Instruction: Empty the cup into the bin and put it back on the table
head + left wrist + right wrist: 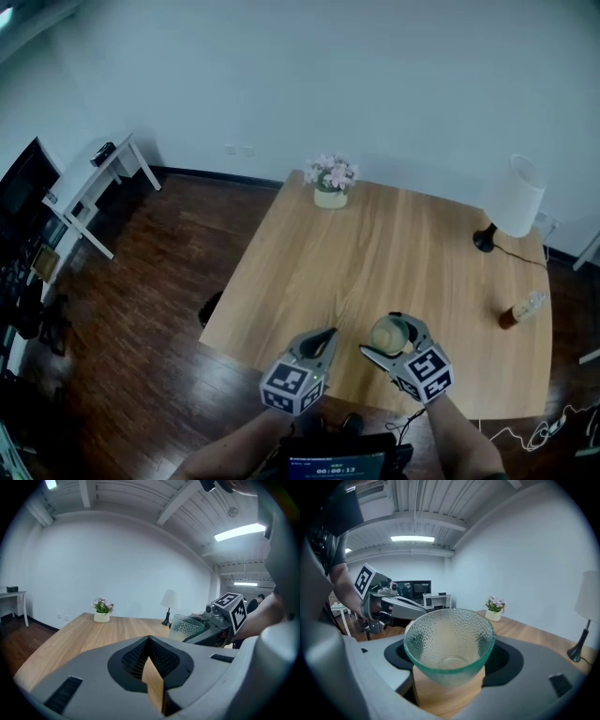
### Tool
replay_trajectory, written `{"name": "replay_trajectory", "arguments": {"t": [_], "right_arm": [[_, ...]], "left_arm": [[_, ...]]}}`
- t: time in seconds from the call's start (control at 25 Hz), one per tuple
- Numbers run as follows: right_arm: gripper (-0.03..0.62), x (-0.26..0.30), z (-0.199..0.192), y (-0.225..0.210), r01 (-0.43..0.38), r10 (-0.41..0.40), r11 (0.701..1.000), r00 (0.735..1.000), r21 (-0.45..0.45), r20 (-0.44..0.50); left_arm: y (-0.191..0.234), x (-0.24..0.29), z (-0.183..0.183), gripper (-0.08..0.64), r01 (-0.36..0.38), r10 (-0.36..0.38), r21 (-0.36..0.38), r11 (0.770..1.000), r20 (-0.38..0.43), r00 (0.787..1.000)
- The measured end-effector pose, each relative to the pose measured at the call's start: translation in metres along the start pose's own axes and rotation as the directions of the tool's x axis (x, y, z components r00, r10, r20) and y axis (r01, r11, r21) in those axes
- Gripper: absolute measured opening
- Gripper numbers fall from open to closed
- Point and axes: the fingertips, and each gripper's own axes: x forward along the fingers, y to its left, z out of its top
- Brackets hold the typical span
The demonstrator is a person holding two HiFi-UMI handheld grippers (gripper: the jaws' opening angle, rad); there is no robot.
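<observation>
While the person stands at the near edge of the wooden table, the right gripper holds a clear, dimpled glass cup. Its jaws stand wide, one on each side of the cup's lower wall, and press against it. The cup hangs just above the table's near edge, roughly upright, with its mouth facing up and its long axis running top to bottom. Its inside looks empty, though the textured glass makes that hard to confirm.

The left gripper hovers just beside the right one, jaws closed together with nothing between them.

A dark object sits on the floor, just beside the table's left edge; it may be the bin, but it is too small to tell. It lies to the left of both grippers and below the tabletop, nearer the empty left hand. So the right hand would probably have to carry the cup leftward, past the table edge, before tipping the mouth downward.
</observation>
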Motion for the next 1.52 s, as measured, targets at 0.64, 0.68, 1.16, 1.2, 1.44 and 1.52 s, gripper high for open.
{"name": "replay_trajectory", "arguments": {"t": [0.64,0.68,1.16,1.2,1.44,1.52], "right_arm": [[0.400,-0.044,0.095,0.000,0.020,-0.016,0.999,0.995,-0.040,0.094],[0.400,-0.046,0.099,0.001,0.013,-0.010,0.999,0.995,-0.036,0.094],[0.400,-0.054,0.121,0.012,-0.022,0.029,0.998,0.994,-0.066,0.110],[0.400,-0.053,0.123,0.012,-0.030,0.037,0.997,0.993,-0.064,0.112],[0.399,-0.042,0.131,0.024,-0.109,0.117,0.988,0.990,-0.109,0.073],[0.399,-0.036,0.135,0.030,-0.146,0.154,0.981,0.987,-0.125,0.054]], "left_arm": [[-0.011,-0.021,0.092,-0.008,-0.003,-0.029,0.153,0.988,0.202,0.979],[-0.012,-0.022,0.095,-0.008,0.000,-0.034,0.161,0.987,0.211,0.977],[-0.015,-0.034,0.113,-0.008,-0.026,-0.019,0.170,0.985,0.259,0.966],[-0.014,-0.035,0.112,-0.008,-0.032,-0.011,0.161,0.986,0.260,0.965],[-0.002,-0.050,0.109,-0.008,-0.106,0.064,0.161,0.981,0.246,0.967],[0.005,-0.059,0.109,-0.008,-0.141,0.100,0.156,0.978,0.245,0.964]]}}
